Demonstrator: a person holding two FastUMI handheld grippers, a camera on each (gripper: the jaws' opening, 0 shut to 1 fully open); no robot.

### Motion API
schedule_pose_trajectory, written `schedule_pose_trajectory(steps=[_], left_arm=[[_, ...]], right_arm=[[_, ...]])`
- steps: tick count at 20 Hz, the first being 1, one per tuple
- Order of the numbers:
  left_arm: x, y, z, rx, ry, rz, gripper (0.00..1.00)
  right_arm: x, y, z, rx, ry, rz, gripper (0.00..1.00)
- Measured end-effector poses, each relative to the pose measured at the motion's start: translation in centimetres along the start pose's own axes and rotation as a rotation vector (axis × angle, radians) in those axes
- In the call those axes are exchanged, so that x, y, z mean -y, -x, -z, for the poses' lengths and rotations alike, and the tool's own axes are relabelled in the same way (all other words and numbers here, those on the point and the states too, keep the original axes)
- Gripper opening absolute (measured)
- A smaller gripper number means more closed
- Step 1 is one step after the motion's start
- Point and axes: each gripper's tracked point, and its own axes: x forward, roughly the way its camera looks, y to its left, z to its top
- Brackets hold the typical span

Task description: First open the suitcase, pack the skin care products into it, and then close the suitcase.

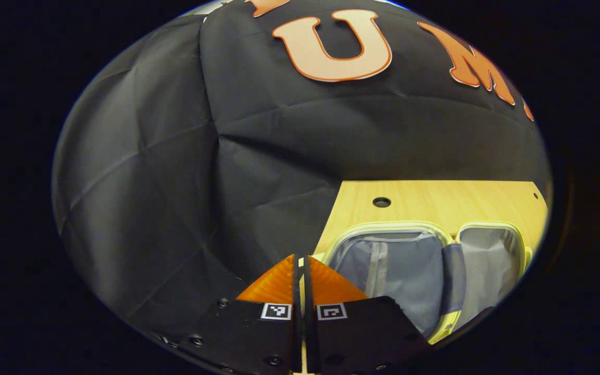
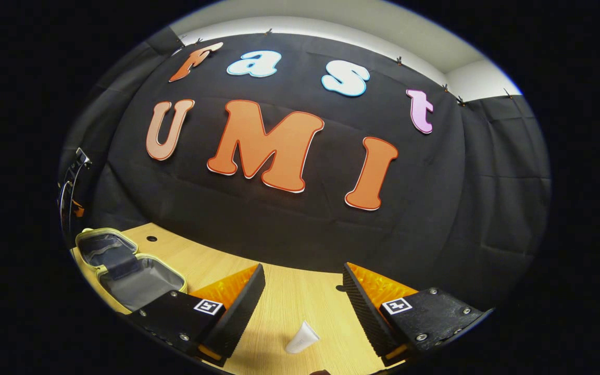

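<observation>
In the left gripper view the left gripper point(image 1: 301, 260) has its jaws together, with only a thin slit between them and nothing clamped. It is held above the near left corner of the wooden table point(image 1: 435, 200), close to the black cloth wall point(image 1: 175, 172). Just beyond and to the right of the fingertips the suitcase point(image 1: 425, 265) lies open flat on the table, its two halves side by side. Both halves show a grey lining inside a pale yellow-green rim, and a grey strap runs across the hinge between them. A round hole point(image 1: 381, 202) sits in the tabletop behind the suitcase.

In the right gripper view the right gripper point(image 2: 304, 276) has its jaws wide apart and holds nothing. Between the two fingers, low in the picture, a small white tube point(image 2: 302, 337) of skin care product lies on the bare table point(image 2: 289, 297), its narrow end pointing towards the camera. The tube touches neither finger. The open suitcase point(image 2: 128, 271) shows far off to the left on the same table, well apart from the tube, with its grey lining facing up
</observation>
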Motion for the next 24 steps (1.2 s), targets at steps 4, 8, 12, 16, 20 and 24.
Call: schedule_pose_trajectory(steps=[4, 8, 12, 16, 20, 24], left_arm=[[2.3, 2.9, -2.6, 0.086, 0.025, 0.037, 0.26], [4.9, 7.1, -6.1, 0.191, 0.041, 0.047, 0.59], [10.1, 10.9, -7.4, 0.238, 0.081, 0.111, 0.88], [16.3, 14.9, -8.4, 0.313, 0.048, 0.186, 0.94], [24.3, 20.0, -8.8, 0.375, -0.005, 0.286, 0.95], [31.6, 24.0, -7.8, 0.375, -0.042, 0.381, 0.96]], right_arm=[[0.0, 0.0, 0.3, -0.002, -0.011, -0.009, 0.95], [0.5, 0.1, 0.6, 0.012, -0.041, -0.026, 0.95], [1.4, 0.4, 1.9, 0.011, -0.061, -0.056, 0.95], [2.2, 0.5, 3.8, 0.007, -0.055, -0.088, 0.95], [2.5, 0.5, 6.5, -0.026, -0.071, -0.146, 0.95], [2.8, 0.6, 8.9, -0.060, -0.058, -0.202, 0.96]])
